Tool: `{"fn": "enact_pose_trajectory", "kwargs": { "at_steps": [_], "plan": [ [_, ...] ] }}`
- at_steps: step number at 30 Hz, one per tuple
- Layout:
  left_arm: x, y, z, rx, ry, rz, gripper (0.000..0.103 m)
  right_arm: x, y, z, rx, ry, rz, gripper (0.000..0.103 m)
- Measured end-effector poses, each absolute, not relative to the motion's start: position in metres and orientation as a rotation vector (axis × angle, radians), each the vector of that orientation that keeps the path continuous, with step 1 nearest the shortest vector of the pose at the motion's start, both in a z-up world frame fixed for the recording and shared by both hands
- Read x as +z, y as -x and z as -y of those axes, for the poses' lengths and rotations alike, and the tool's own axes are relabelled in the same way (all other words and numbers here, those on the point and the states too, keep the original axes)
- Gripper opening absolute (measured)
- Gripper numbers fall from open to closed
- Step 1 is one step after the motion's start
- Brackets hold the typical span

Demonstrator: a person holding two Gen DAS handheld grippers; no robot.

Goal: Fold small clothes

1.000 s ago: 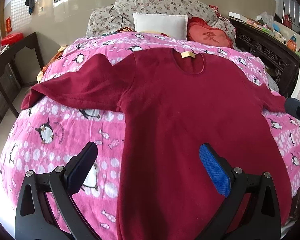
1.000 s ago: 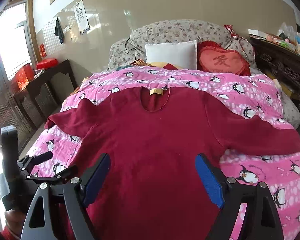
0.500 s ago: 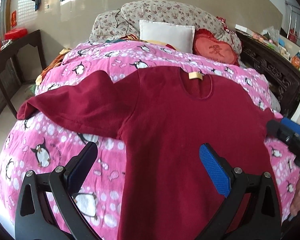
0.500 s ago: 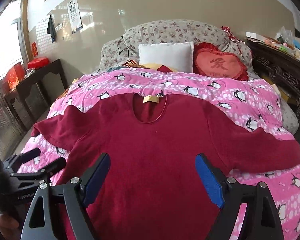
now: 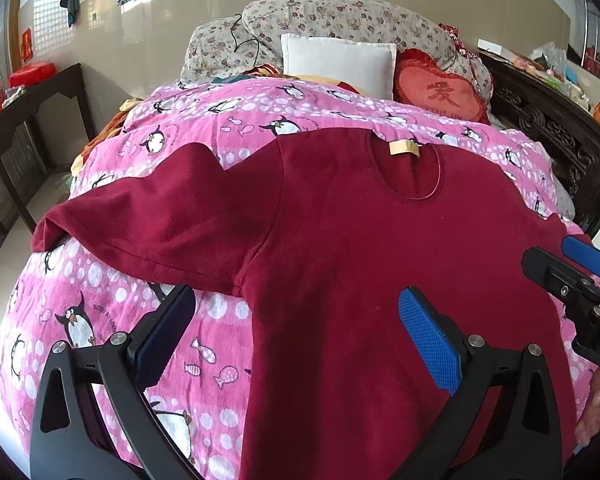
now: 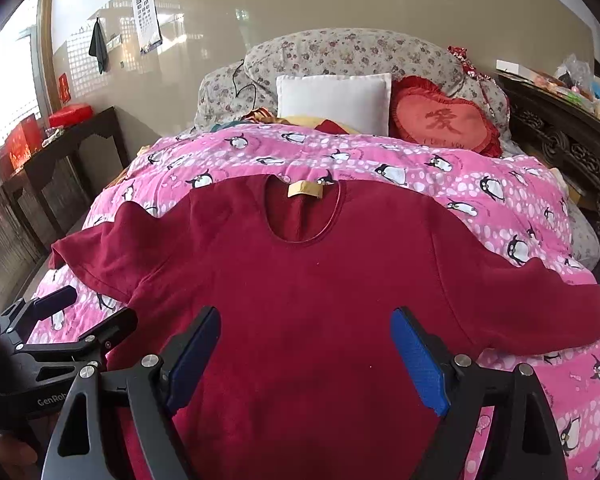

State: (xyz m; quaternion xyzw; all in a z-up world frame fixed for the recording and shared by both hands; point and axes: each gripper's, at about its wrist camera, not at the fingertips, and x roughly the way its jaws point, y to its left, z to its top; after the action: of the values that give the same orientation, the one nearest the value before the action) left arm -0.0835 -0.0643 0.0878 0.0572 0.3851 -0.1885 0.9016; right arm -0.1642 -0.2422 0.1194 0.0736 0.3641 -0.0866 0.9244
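A dark red long-sleeved top (image 6: pixel 319 300) lies face up and flat on a pink penguin-print quilt (image 6: pixel 479 196), both sleeves spread outward, no fold yet made. The left gripper (image 5: pixel 296 332) and the right gripper (image 6: pixel 303 356) hover above its lower body, jaws spread wide and empty; by the look of it, every fold remains.
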Motion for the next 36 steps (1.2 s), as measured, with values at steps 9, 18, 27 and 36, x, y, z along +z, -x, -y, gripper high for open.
{"fn": "enact_pose_trajectory", "kwargs": {
  "at_steps": [9, 18, 27, 36],
  "plan": [
    [0.084, 0.077, 0.069, -0.389, -0.105, -0.813, 0.102, 0.111, 0.151, 0.242, -0.182, -0.149, -0.773, 0.085],
    [0.078, 0.069, 0.073, -0.388, -0.105, -0.830, 0.102, 0.102, 0.138, 0.246, -0.202, -0.146, -0.791, 0.085],
    [0.077, 0.058, 0.072, -0.370, -0.090, -0.835, 0.102, 0.096, 0.122, 0.247, -0.210, -0.136, -0.814, 0.085],
    [0.073, 0.049, 0.069, -0.357, -0.094, -0.846, 0.102, 0.096, 0.104, 0.242, -0.182, -0.136, -0.837, 0.085]
  ]
}}
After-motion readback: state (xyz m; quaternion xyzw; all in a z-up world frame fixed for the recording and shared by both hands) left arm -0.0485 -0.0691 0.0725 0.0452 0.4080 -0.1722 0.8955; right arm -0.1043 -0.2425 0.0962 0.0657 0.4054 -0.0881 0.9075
